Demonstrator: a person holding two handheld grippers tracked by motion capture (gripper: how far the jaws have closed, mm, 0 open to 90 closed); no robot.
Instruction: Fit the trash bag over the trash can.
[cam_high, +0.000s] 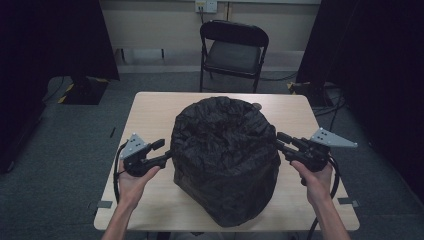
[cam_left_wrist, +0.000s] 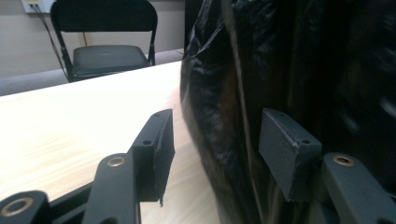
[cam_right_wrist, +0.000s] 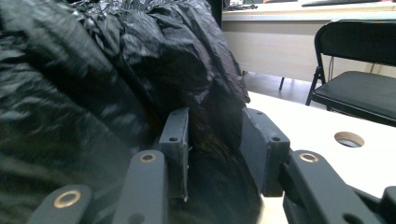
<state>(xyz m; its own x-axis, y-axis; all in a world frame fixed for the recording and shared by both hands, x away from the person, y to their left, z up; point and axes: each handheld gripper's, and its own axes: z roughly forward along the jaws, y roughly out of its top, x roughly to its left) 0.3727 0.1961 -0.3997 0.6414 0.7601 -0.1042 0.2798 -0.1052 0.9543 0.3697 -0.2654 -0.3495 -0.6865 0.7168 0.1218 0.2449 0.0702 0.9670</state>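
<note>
A big, crumpled black plastic bag (cam_high: 225, 155) stands bulging in the middle of the light wooden table (cam_high: 150, 115). My left gripper (cam_high: 167, 150) is at the bag's left flank. In the left gripper view, the left gripper (cam_left_wrist: 219, 149) has its jaws apart around the bag's edge (cam_left_wrist: 280, 70), and a strip of table shows between the left pad and the plastic. My right gripper (cam_high: 280, 140) is at the bag's right flank. In the right gripper view, the right gripper (cam_right_wrist: 217, 144) has a fold of the bag (cam_right_wrist: 93, 70) filling the gap between both pads.
A black folding chair (cam_high: 234, 50) stands beyond the table's far edge. A round hole (cam_right_wrist: 349, 138) is set in the tabletop behind the bag. Bare tabletop lies at the left, the right and in front of the bag. Dark curtains hang at both sides of the room.
</note>
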